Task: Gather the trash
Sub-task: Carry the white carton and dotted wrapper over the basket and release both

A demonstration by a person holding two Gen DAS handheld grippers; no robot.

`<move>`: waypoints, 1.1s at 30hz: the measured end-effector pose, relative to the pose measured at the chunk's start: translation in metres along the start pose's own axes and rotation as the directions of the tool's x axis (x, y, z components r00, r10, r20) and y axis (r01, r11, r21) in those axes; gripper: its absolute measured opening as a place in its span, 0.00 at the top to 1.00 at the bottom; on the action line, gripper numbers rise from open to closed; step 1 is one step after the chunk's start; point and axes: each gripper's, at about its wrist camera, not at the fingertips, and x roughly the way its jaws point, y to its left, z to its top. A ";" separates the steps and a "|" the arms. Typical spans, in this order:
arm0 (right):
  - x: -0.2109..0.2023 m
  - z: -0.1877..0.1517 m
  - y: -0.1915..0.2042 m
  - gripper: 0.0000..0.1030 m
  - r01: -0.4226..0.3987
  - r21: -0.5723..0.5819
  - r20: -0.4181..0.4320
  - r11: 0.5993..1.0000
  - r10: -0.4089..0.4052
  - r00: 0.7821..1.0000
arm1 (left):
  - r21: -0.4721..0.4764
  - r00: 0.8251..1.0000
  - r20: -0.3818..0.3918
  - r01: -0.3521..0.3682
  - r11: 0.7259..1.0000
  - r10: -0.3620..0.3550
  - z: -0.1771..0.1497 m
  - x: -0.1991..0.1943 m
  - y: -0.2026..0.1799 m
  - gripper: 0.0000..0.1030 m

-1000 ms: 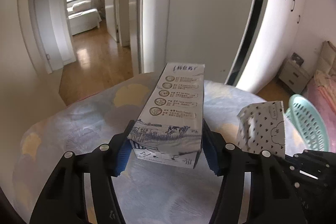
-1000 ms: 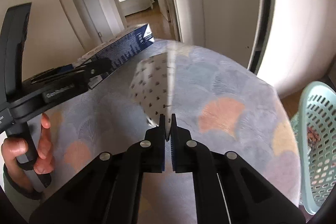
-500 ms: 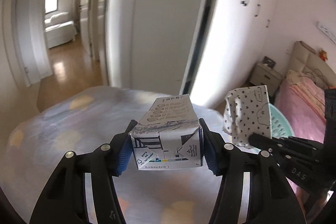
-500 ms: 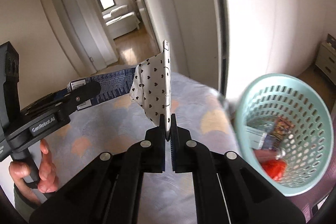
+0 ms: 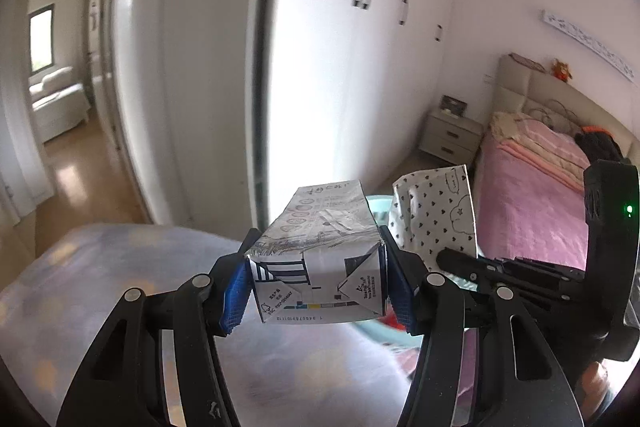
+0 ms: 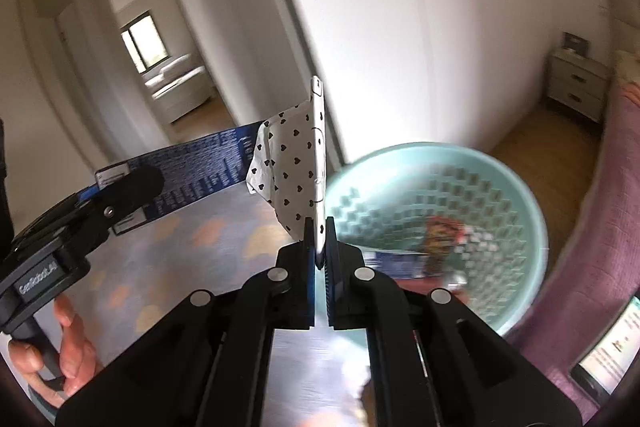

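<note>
My left gripper (image 5: 316,287) is shut on a white and blue milk carton (image 5: 320,255), held lying flat above the table. The carton's blue side (image 6: 200,167) shows in the right wrist view. My right gripper (image 6: 319,251) is shut on a white heart-print paper bag (image 6: 296,163), held upright by its edge; the bag (image 5: 436,211) also shows in the left wrist view. A teal perforated basket (image 6: 520,211) sits just right of the bag, with wrappers and a carton inside.
A round table with a grey-blue patterned cloth (image 6: 200,247) lies under both grippers. A pink bed (image 5: 532,203) and a nightstand (image 5: 450,135) stand to the right. White wardrobe doors (image 5: 340,67) are behind, a hallway (image 5: 60,147) at left.
Both grippers have swung right, lifting the carton and the bag off the table toward the basket. The basket now sits close in front of my right gripper.
</note>
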 end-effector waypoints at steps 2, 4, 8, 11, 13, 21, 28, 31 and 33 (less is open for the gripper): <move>-0.004 0.001 -0.020 0.97 0.045 0.025 0.003 0.999 -0.045 0.999 | 0.006 1.000 -0.018 0.020 1.000 -0.020 0.002 0.014 -0.020 0.46; -0.005 0.001 -0.043 0.97 0.079 0.057 -0.001 0.995 -0.079 0.997 | 0.010 0.999 -0.036 0.038 0.999 -0.038 0.002 0.027 -0.033 0.46; -0.007 0.000 -0.073 0.97 0.120 0.101 -0.012 0.988 -0.119 0.993 | 0.022 0.995 -0.084 0.064 0.998 -0.062 -0.002 0.058 -0.056 0.46; -0.007 -0.001 -0.088 0.97 0.141 0.117 -0.017 0.983 -0.140 0.990 | 0.026 0.990 -0.121 0.081 0.996 -0.077 -0.007 0.080 -0.070 0.46; -0.006 -0.001 -0.095 0.97 0.152 0.126 -0.022 0.980 -0.150 0.988 | 0.036 0.987 -0.139 0.084 0.996 -0.078 -0.009 0.093 -0.077 0.46; 0.014 0.000 -0.113 0.97 0.136 0.177 -0.073 0.975 -0.124 0.990 | 0.055 0.983 -0.176 0.062 0.997 -0.051 -0.020 0.116 -0.079 0.44; 0.030 -0.005 -0.118 0.77 0.147 0.180 -0.109 0.973 -0.128 0.986 | 0.013 0.985 -0.172 0.033 0.999 -0.031 -0.027 0.102 -0.056 0.40; 0.028 -0.008 -0.117 0.66 0.148 0.187 -0.108 0.971 -0.130 0.986 | -0.005 0.986 -0.164 0.015 1.000 -0.016 -0.033 0.090 -0.044 0.37; 0.026 -0.009 -0.115 0.66 0.138 0.185 -0.108 0.973 -0.119 0.987 | -0.022 0.988 -0.154 0.004 1.000 -0.007 -0.036 0.077 -0.032 0.35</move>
